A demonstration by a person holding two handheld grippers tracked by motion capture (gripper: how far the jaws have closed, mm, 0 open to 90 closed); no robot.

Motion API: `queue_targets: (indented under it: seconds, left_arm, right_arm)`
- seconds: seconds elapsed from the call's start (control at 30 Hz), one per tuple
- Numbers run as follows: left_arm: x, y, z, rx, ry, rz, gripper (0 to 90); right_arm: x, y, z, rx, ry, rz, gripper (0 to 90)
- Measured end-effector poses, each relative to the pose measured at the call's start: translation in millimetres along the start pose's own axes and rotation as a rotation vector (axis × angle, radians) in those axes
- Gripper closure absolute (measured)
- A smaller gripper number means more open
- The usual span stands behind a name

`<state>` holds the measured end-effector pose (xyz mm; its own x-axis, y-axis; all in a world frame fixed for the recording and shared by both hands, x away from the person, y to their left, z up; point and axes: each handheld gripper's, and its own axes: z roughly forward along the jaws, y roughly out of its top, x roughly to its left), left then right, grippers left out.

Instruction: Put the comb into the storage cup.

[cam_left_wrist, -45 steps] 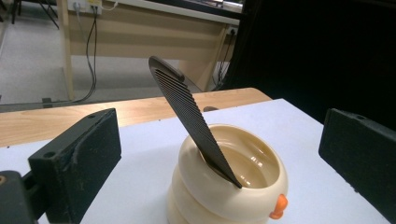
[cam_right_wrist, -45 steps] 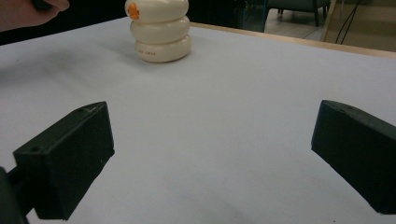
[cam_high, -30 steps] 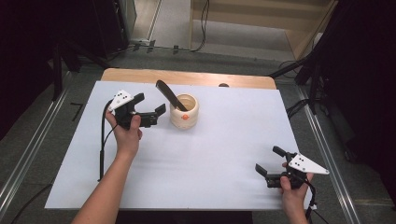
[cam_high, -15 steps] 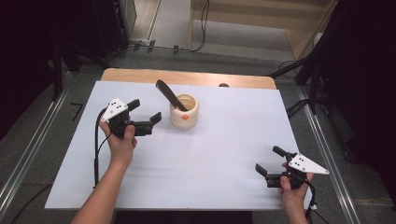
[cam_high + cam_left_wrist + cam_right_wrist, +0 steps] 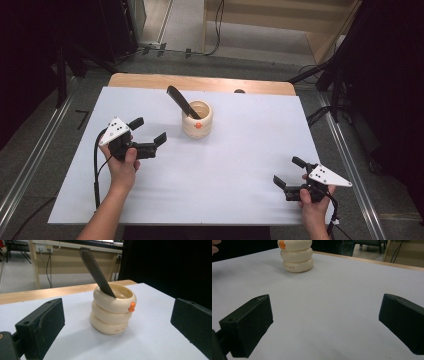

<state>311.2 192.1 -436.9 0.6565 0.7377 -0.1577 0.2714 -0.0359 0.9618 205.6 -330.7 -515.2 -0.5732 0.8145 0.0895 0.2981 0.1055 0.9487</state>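
Dark comb [image 5: 181, 101] stands in the cream ringed holder [image 5: 197, 120] at the desk's [image 5: 240, 150] far middle, long axis tilted up and away to the holder's left. Left tongs [image 5: 148, 131], spread and empty, sit just left of the holder, nearer by far. Right tongs [image 5: 288, 171], spread and empty, lie well apart.

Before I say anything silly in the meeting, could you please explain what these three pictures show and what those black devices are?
A person sits at a table covered with a white sheet and holds a hand-operated two-jaw gripper in each hand; no robot arm is involved. The high view looks down from above: the left gripper is near a cream ribbed holder with a dark comb leaning in it, and the right gripper waits at the near right corner. The other two pictures come from cameras riding on each gripper, looking out between its black jaws. Both grippers are open and hold nothing.
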Motion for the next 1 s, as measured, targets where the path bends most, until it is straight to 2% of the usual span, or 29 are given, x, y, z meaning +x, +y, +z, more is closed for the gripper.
queue_targets:
  seconds: [0.13, 0.37, 0.77, 0.87, 1.0]
  left_arm:
    - [1.4, -6.6, -8.9, 0.000, 0.004, -0.007, 0.0]
    - [-0.7, -17.5, -20.6, 0.008, 0.008, 0.009, 0.0]
    - [8.9, -33.4, -47.7, 0.004, 0.043, -0.001, 0.0]
    - [11.1, -38.2, -54.8, 0.015, 0.052, 0.007, 0.0]
    - [14.8, -44.2, -63.4, 0.021, 0.061, -0.004, 0.0]
  right_arm:
    - [0.0, -0.1, -0.3, 0.001, -0.004, 0.003, 0.0]
    - [0.0, -0.1, -0.3, 0.002, -0.007, 0.002, 0.0]
    - [0.3, -0.2, 0.2, 0.004, -0.007, -0.001, 0.0]
    - [0.4, -0.2, 0.2, 0.004, -0.009, -0.001, 0.0]
    - [0.5, -0.2, 0.3, 0.007, -0.012, -0.001, 0.0]
